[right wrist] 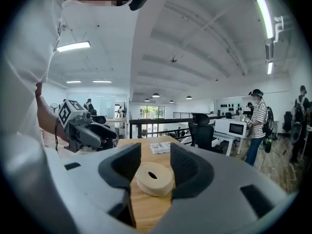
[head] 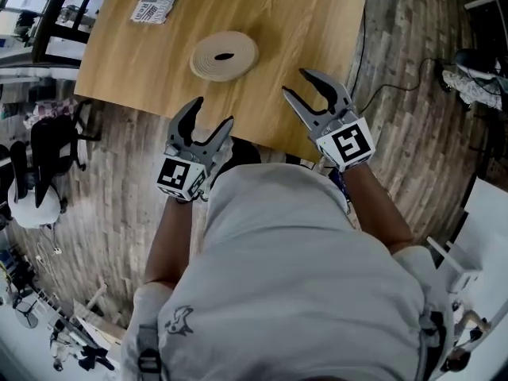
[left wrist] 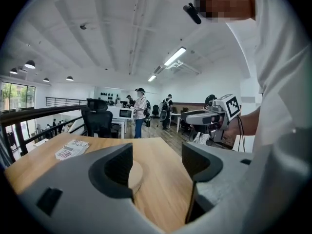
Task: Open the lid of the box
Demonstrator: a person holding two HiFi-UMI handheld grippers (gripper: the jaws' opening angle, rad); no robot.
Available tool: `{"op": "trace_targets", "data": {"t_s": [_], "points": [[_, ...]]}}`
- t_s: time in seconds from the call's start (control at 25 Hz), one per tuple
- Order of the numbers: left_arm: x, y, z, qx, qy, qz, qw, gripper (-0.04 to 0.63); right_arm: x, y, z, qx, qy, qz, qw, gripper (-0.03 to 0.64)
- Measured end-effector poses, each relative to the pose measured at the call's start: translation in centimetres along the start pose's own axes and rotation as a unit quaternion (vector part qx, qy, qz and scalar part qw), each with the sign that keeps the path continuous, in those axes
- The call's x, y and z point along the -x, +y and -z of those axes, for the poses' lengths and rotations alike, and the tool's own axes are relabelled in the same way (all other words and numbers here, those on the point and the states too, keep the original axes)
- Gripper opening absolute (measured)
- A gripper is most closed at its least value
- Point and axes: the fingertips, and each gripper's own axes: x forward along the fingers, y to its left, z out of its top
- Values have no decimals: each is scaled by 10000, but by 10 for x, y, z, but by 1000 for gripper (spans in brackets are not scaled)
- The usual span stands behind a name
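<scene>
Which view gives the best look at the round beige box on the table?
The head view: the round beige box lies whole and unobstructed, centre hole plain. The right gripper view shows it closer, its edges cut by the open jaws. The left gripper view shows only a sliver behind one jaw.
</scene>
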Motion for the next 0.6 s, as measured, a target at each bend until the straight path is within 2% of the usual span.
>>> {"op": "trace_targets", "data": {"t_s": [0.16,0.28,0.6], "points": [[-7,32,12,-157,252,337,9990,308,-33,6,9,-39,198,71,9998,196],[-8,58,23,-132,407,552,9976,313,-59,13,11,87,394,108,9991,201],[-11,106,63,-190,860,943,9916,314,-109,32,38,366,1060,18,9937,204]]}}
